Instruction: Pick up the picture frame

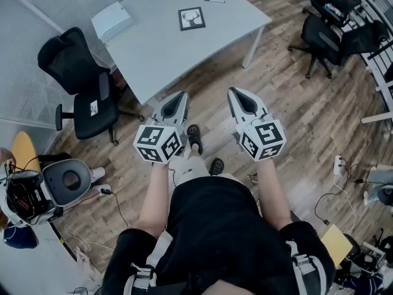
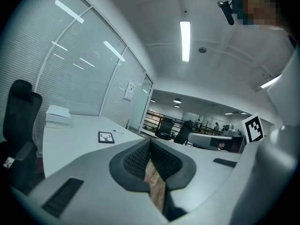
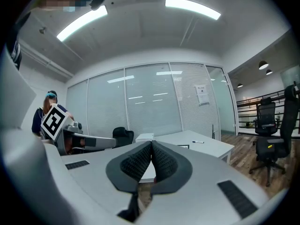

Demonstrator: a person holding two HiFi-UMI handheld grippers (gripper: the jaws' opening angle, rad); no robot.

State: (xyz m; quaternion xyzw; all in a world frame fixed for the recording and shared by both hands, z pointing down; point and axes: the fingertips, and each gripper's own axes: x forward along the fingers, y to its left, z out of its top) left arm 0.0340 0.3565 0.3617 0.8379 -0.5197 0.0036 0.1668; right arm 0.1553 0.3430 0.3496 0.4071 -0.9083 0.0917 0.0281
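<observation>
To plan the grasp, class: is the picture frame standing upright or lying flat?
Lying flat: the frame rests face up on the table, with its picture showing in the head view.

The pale grey table (image 1: 178, 54) at upper centre of the head view has a smooth, matt top. The brown plank floor (image 1: 295, 103) shows wood grain with a faint sheen. The small black-bordered picture frame (image 1: 191, 18) looks matt. The left gripper (image 2: 150, 143) and the right gripper (image 3: 151, 146) have smooth matt grey plastic shells with black pads (image 2: 136, 161) (finely ribbed, rubbery-looking). The black office chair (image 1: 80, 72) at the left has a mesh back.
</observation>
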